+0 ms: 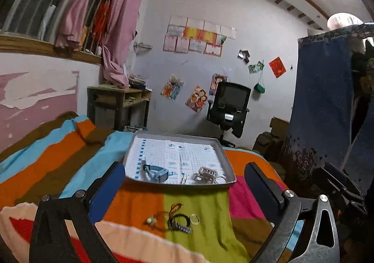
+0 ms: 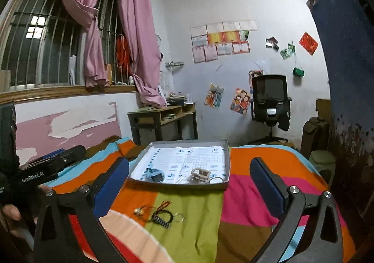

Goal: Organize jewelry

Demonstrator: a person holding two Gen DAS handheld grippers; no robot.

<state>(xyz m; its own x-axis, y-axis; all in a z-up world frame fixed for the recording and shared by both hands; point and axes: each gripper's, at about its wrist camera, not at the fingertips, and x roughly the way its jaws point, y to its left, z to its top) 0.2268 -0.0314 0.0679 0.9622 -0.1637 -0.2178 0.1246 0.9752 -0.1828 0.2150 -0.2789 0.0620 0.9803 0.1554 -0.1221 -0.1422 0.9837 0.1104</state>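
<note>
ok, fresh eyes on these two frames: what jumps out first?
The brightly striped multicolour blanket fills the foreground. On it sits a shallow grey cardboard tray lined with gridded paper, holding a blue smartwatch and a beige clip. Nearer, a small tangle of cords, beads and rings lies on the green patch.

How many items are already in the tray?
3, maybe more hidden by blur: a blue watch near-left in the tray, a small metal clip at the near centre, and a beige hair clip near-right.
</note>
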